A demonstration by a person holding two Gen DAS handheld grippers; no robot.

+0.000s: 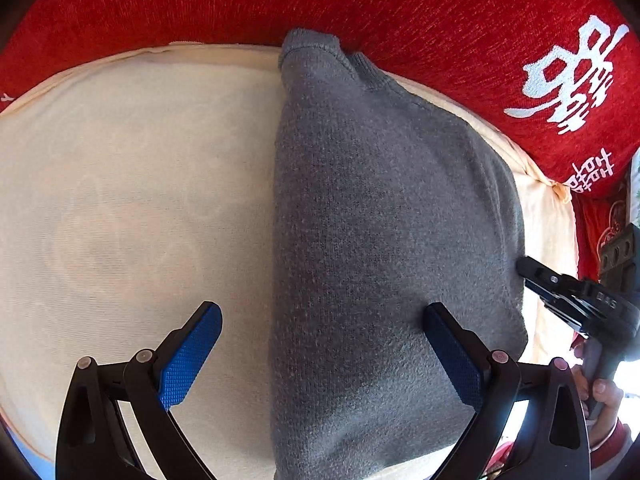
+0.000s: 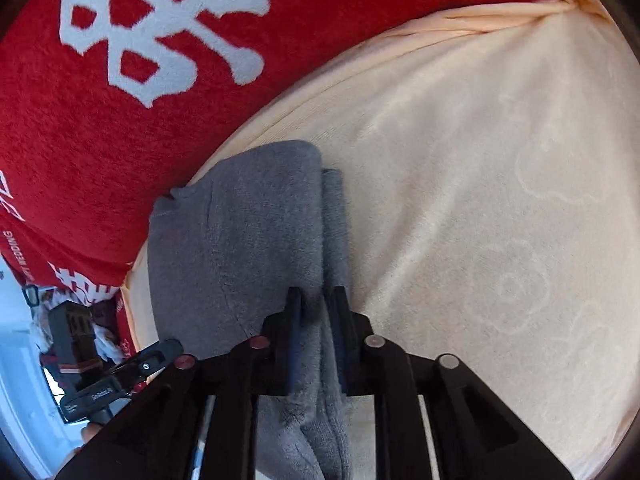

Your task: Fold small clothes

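1. On the cream fleece blanket with a faint embossed pattern lies the grey knit garment, folded into a long strip that runs from the near edge of the left wrist view to the far edge of the blanket.
2. Far end of the garment shows a ribbed hem touching the red plush cover with white characters that lies behind the blanket.
3. Left gripper: jaws spread wide, holding nothing. Its left blue textured pad sits over bare blanket; the right blue pad is over the garment. The garment's straight left edge runs between the two pads.
4. I cannot tell whether the right pad touches the knit or hangs just above it.
5. Right gripper: jaws nearly closed, clamped on a bunched fold of the grey garment. The fabric passes between the black fingers and trails down toward the camera.
6. Right wrist view: the rest of the garment lies flat ahead and to the left of the fingers, a narrower layer showing along its right edge, cream blanket to the right, red cover behind.
7. Left wrist view: the right gripper's black body comes in from the right edge, tip at the garment's right border, a hand on its handle.
8. Right wrist view: part of the left gripper shows at lower left, off the blanket's edge.
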